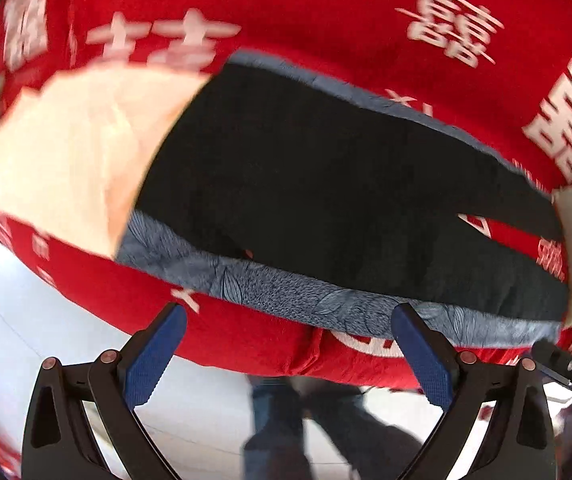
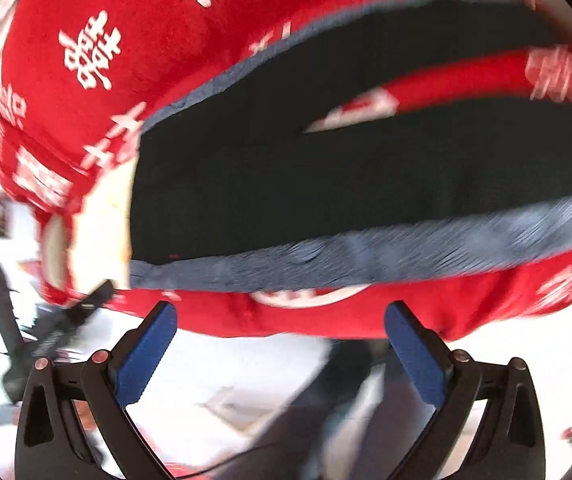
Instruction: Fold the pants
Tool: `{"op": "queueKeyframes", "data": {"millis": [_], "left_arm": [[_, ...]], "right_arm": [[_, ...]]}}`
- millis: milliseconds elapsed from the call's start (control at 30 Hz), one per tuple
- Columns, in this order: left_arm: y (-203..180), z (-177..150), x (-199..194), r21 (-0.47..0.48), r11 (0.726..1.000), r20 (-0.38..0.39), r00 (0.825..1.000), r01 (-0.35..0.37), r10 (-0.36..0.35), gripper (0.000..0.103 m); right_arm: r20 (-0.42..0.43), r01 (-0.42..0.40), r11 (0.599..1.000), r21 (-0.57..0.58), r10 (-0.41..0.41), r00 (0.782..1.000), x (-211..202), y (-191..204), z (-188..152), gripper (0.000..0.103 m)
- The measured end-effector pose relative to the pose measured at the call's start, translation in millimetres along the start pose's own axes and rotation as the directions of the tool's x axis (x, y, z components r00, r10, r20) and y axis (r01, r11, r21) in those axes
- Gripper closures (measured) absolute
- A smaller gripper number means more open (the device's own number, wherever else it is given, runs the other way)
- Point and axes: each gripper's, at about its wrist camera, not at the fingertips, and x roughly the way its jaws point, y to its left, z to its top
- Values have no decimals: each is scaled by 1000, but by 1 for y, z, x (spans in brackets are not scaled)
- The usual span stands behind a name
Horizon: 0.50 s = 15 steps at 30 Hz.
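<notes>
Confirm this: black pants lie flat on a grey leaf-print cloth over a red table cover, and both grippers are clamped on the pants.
Wrong on the grip. Both wrist views show the left gripper and right gripper with jaws wide apart, short of the black pants. The grey leaf-print cloth and red table cover are as stated.

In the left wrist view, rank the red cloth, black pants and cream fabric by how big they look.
1. red cloth
2. black pants
3. cream fabric
Apparent size only; the fisheye lens distorts it.

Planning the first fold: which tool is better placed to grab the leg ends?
Probably the right tool: the black pants stretch their legs toward its side. The left tool faces the waist end by the cream cloth.
</notes>
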Motion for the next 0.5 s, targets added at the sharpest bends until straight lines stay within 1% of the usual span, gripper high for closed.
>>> {"op": "queueKeyframes", "data": {"millis": [67,100,133,167,200,233,267,367,400,467,500], "left_arm": [[20,-6,22,-63,997,-25,999,36,-38,1],[28,-9,30,-93,994,-33,998,57,-60,5],[37,-11,39,-120,989,-37,996,81,-86,17],[45,-14,50,-146,984,-52,992,107,-115,25],[53,-17,63,-176,975,-69,987,132,-146,26],[60,-20,74,-203,968,-76,983,149,-167,26],[66,-22,83,-223,960,-77,979,167,-188,26],[75,-24,100,-253,946,-73,971,204,-229,26],[76,-23,102,-257,942,-68,968,217,-242,26],[78,-22,107,-256,938,-56,965,235,-257,26],[80,-21,109,-257,934,-53,962,247,-269,26]], "right_arm": [[-12,-63,996,58,63,998,25,-11,-9,1],[-14,-90,993,81,91,996,33,-14,-13,5],[-19,-139,984,112,142,990,47,-18,-17,8],[-19,-162,978,129,165,986,55,-22,-21,19],[-20,-190,970,152,195,981,69,-26,-25,31],[-22,-214,963,163,220,975,81,-29,-27,34],[-22,-247,953,175,255,967,93,-32,-28,36],[-21,-350,912,215,362,932,127,-40,-33,36],[-15,-369,905,213,380,925,133,-38,-31,36],[-1,-389,898,205,398,918,143,-40,-29,36],[12,-412,886,214,420,908,149,-40,-27,36]]}}
